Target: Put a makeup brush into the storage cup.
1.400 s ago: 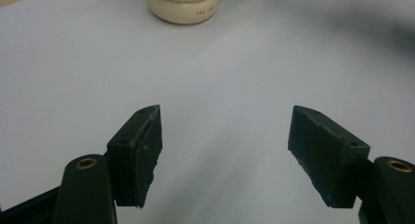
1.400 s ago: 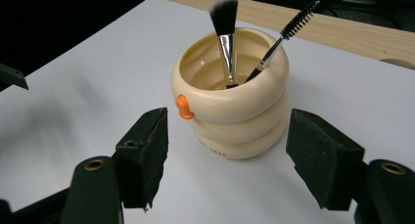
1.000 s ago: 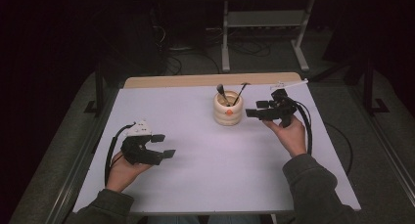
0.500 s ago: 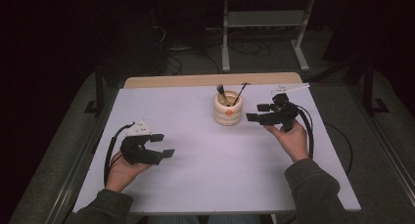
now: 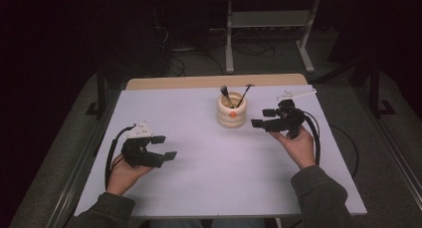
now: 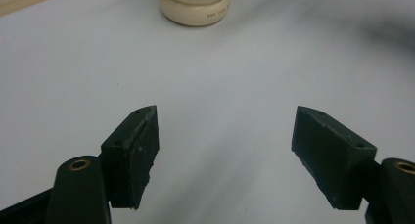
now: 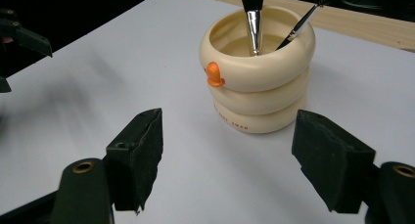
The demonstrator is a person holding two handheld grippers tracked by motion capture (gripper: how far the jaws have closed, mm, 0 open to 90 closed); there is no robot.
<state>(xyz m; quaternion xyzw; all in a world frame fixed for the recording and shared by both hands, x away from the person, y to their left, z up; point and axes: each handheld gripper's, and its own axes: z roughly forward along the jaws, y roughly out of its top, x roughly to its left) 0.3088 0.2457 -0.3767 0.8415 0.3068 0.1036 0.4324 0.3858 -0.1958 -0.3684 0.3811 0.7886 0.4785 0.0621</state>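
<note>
A cream ringed cup (image 5: 232,111) with an orange knob stands at the table's back middle. A thick brush (image 5: 225,94) and a thin one (image 5: 245,94) lean in it. My right gripper (image 5: 261,117) hangs just right of the cup, pointing at it, open and empty. In the right gripper view the cup (image 7: 257,72) stands ahead between the spread jaws of that gripper (image 7: 227,155), apart from both, with the thick brush (image 7: 253,18) inside. My left gripper (image 5: 164,147) rests open near the front left. Its own view (image 6: 225,155) has the cup (image 6: 195,6) far ahead.
The white table top (image 5: 224,168) ends at a wooden back edge (image 5: 214,82). A white strip (image 5: 296,94) lies at the back right corner. A metal stand (image 5: 268,24) and cables sit on the dark floor behind the table.
My right gripper has drifted slightly toward the near side, still beside the cup. The left gripper has not moved.
</note>
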